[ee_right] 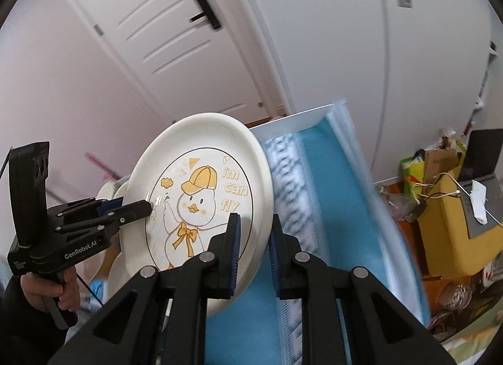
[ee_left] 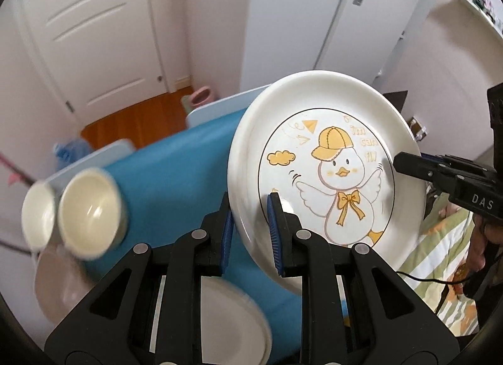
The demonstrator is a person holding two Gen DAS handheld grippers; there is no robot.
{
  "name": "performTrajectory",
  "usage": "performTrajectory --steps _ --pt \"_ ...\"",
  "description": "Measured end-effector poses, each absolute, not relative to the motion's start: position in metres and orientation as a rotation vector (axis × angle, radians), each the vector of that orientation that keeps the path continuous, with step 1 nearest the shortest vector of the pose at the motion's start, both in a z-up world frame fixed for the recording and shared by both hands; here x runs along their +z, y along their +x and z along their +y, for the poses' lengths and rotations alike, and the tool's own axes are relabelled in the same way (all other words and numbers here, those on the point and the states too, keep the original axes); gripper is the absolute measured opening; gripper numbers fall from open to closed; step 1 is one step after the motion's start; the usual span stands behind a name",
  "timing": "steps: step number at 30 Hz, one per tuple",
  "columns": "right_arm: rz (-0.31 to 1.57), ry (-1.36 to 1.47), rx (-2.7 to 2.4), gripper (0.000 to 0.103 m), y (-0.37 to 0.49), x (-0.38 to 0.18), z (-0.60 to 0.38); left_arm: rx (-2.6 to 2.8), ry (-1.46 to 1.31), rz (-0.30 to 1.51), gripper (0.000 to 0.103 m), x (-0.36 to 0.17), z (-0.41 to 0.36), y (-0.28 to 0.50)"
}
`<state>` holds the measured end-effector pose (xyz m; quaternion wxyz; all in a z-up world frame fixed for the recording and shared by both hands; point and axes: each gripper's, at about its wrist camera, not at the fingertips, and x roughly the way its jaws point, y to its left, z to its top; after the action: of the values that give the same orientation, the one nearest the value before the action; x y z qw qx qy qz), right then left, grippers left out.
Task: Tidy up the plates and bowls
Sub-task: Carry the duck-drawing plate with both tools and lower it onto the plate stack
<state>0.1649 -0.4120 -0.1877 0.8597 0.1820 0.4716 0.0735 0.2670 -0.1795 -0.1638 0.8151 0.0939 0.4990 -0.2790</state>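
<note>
The duck plate hangs in the air above the blue worktop, tilted steeply so its printed face looks back toward the cameras. Both tools grip it by the rim. The left tool has its blue pads closed over the plate's lower left edge, one pad on the face and one behind. The right tool is clamped the same way on the opposite lower edge; in the left wrist view it reaches in from the right side of the plate.

So the plate sits between the two tools, its face spanning the gap from one grip to the other, and neither hand is nearer than the other.

Down on the worktop's left edge stand two cream bowls, blurred, side by side. A plain plate lies below the left tool, near the front edge. Judging by the task, the coming move likely carries the duck plate down and leftward onto that plain plate, which would call for levelling it first.
</note>
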Motion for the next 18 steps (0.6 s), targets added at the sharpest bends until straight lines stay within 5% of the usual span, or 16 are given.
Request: performTrajectory --steps 18 --pt "1.159 0.237 0.474 0.016 0.152 -0.253 -0.275 -0.254 -0.028 1.228 0.019 -0.236 -0.026 0.180"
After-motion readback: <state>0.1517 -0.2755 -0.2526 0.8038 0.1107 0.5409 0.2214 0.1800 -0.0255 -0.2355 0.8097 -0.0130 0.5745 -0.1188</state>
